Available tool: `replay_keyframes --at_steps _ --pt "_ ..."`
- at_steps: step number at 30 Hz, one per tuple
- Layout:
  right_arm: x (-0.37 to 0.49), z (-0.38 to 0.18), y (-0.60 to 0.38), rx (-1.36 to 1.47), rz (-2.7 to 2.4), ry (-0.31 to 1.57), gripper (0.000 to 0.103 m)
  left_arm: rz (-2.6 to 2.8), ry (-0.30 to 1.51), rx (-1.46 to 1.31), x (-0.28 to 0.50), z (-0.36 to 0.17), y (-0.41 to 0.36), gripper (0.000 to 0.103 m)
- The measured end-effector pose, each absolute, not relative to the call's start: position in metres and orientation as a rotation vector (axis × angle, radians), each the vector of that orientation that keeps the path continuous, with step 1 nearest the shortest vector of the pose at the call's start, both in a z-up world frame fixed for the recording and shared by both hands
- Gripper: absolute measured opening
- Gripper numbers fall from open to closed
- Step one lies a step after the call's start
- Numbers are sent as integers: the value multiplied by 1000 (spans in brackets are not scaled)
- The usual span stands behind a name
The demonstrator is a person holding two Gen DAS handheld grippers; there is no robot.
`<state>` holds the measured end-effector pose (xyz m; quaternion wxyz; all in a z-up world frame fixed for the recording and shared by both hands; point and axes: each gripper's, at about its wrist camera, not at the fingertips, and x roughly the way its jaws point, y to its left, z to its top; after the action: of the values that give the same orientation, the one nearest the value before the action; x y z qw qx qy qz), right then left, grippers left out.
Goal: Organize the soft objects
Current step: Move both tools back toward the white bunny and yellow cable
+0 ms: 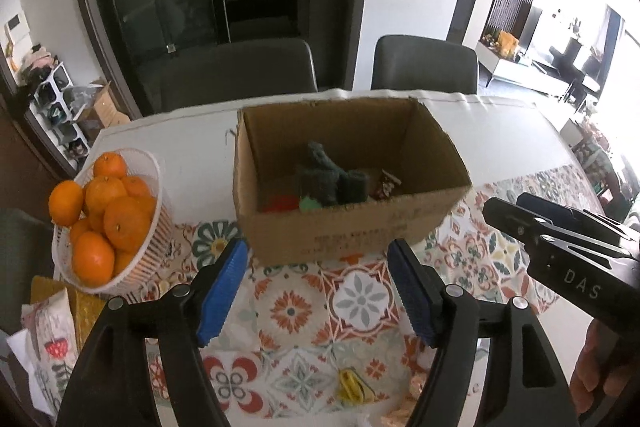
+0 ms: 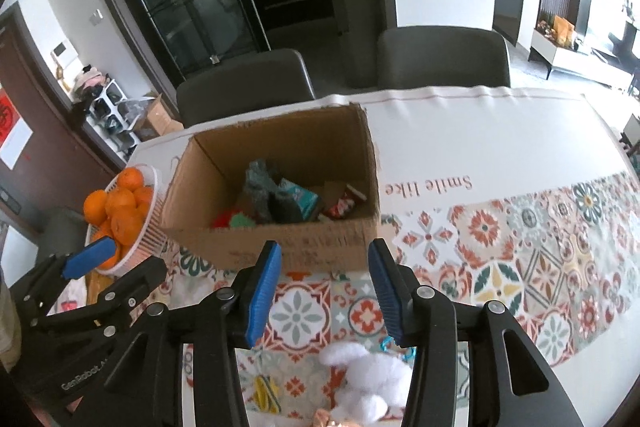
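An open cardboard box (image 1: 352, 231) (image 2: 296, 247) stands on the patterned tablecloth. It holds grey-green knitted pieces (image 1: 332, 175) (image 2: 260, 187), a red item (image 1: 282, 203), a green item (image 2: 242, 221) and a small packet (image 2: 344, 205). My left gripper (image 1: 316, 291) is open and empty, just in front of the box. My right gripper (image 2: 324, 291) is open and empty, also before the box. A white plush toy (image 2: 368, 379) lies under the right gripper. A small yellow soft item (image 1: 352, 385) (image 2: 266, 393) lies on the cloth nearby.
A white basket of oranges (image 1: 148, 259) (image 2: 150, 223) stands left of the box. Two grey chairs (image 1: 240, 75) (image 1: 426, 63) stand behind the table. A cushion and gold cloth (image 1: 52, 323) lie at the left edge. The right gripper's body (image 1: 560, 247) shows in the left view.
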<state>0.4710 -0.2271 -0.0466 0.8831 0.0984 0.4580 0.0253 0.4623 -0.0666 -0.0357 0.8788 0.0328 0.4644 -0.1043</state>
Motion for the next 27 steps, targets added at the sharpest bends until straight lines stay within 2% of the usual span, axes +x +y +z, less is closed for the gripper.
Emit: replay_keyframes --at_steps 22,27 --pt "404 -93 -243 276 -17 1081 47 -253 1122 40 404 -88 -77 72" --pt "395 -107 -248 298 -39 1112 55 -259 1161 49 397 -103 -80 72"
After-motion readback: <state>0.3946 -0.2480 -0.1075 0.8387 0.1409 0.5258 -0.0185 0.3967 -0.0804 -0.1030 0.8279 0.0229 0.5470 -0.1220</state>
